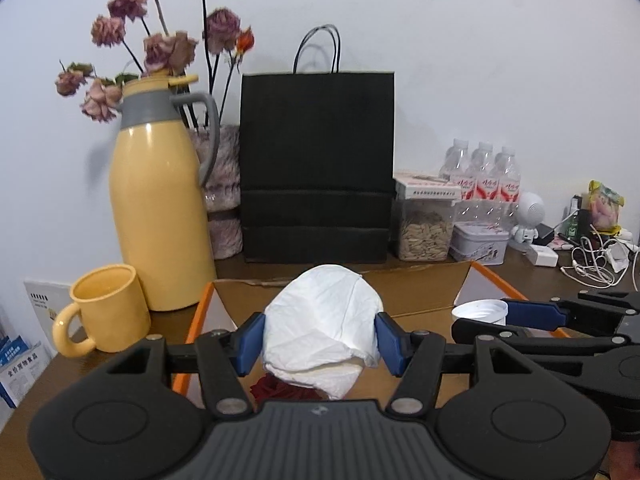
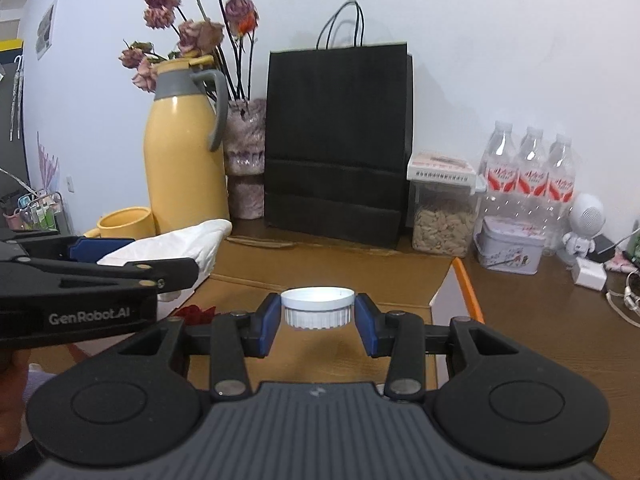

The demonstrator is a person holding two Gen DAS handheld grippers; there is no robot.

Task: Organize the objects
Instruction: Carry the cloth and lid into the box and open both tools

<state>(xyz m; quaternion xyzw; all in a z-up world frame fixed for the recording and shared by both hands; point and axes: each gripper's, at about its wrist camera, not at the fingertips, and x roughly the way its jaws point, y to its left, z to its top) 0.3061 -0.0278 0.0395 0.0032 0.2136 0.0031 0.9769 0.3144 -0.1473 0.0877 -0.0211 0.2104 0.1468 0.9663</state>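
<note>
The brown wooden surface [image 2: 540, 320] stands against a plain white wall [image 1: 460, 60]. At the back, from left to right, there are a yellow thermos jug [image 1: 160, 208] with a grey collar and handle, a vase of dried pink flowers [image 1: 168, 48] behind it, a black paper bag [image 1: 316, 164] that stands upright, a clear container of seeds [image 1: 426, 224], a small tin box [image 1: 478, 242] in front of a pack of water bottles [image 1: 484, 176], and a little white robot figure [image 1: 528, 216]. A yellow mug [image 1: 106, 308] stands just beside the jug. On the far right lie white chargers and cables [image 1: 596, 260]. At the left edge some printed booklets [image 1: 24, 356] are seen.

In the middle of the surface there is an open cardboard box [image 2: 332, 268] with orange edges. Both grippers are over it, side by side.

The left gripper [image 1: 320, 340] has its jaws about half open and closed on a crumpled white tissue [image 1: 324, 320], which bulges above the blue pads. Below the tissue, something dark red [image 1: 280, 388] lies in the box.

The right gripper [image 2: 318, 312] holds a white ribbed cap [image 2: 318, 306] between its pads, the jaws narrower than those of the left one. The cap is over the bottom of the box.
</note>
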